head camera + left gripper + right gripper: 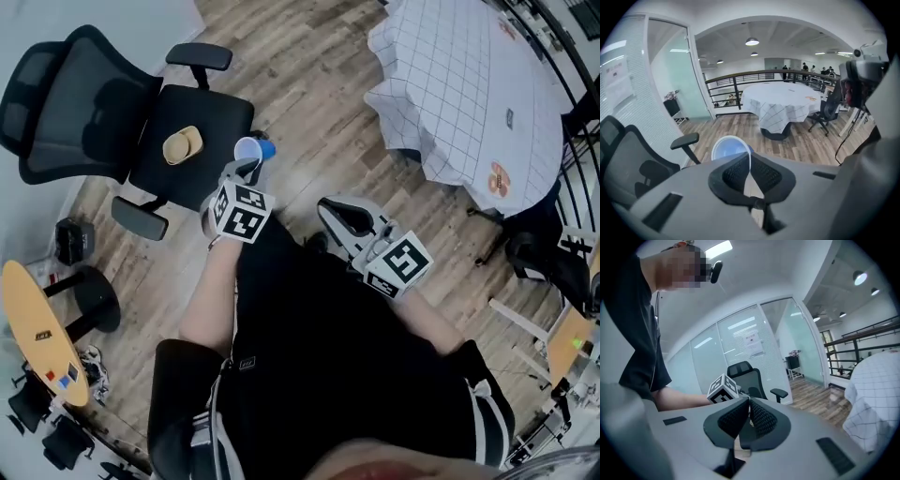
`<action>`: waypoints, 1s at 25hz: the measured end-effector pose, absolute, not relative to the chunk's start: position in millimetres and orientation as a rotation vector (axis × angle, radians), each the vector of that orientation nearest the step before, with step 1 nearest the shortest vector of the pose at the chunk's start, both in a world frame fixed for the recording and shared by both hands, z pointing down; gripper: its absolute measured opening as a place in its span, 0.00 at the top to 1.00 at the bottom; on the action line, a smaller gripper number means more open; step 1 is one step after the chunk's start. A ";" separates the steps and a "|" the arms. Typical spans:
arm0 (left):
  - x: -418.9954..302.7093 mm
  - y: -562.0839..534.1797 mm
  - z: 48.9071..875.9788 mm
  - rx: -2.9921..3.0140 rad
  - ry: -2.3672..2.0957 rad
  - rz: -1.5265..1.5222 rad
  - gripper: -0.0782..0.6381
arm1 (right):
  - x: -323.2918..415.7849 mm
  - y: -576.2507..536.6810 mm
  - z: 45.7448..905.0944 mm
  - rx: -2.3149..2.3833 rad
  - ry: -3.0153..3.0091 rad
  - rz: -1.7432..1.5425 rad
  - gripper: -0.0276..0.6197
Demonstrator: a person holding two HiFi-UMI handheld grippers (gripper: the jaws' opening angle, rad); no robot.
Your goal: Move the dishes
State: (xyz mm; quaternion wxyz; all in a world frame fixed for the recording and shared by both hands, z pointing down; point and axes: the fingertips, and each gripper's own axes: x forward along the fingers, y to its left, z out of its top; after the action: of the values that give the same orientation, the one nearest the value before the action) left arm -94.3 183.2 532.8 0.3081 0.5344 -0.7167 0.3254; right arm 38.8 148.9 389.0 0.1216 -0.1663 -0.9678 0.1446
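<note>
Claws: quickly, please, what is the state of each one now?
Left claw: closed on the rim of the blue cup.
Right claw: closed, holding nothing.

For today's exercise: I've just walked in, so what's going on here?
A person holds a gripper in each hand. The left gripper is clamped on the rim of a blue cup, held beside a black office chair. A tan dish lies on that chair's seat. The right gripper is shut and empty. A cloth-covered round table stands nearby.
</note>
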 end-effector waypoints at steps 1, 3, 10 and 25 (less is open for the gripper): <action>-83.3 171.0 528.8 1.446 -1.884 0.868 0.87 | 51.9 139.0 389.4 -0.436 -2.838 0.434 0.92; -65.2 146.6 520.5 1.509 -1.865 0.891 0.87 | 72.9 119.1 389.1 -0.341 -2.858 0.458 0.92; -14.1 54.7 498.5 1.763 -1.741 0.989 0.87 | 115.1 62.6 384.4 -0.091 -2.923 0.478 0.92; 20.1 -193.6 462.3 2.193 -1.471 1.083 0.87 | 111.3 -130.8 352.8 0.335 -2.978 0.469 0.92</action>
State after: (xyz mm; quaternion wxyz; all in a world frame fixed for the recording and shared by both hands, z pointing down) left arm 20.1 -193.6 462.3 0.1432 0.7605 -0.5101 0.3755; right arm 111.3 -130.8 352.8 0.0541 0.1104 -0.9803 0.1545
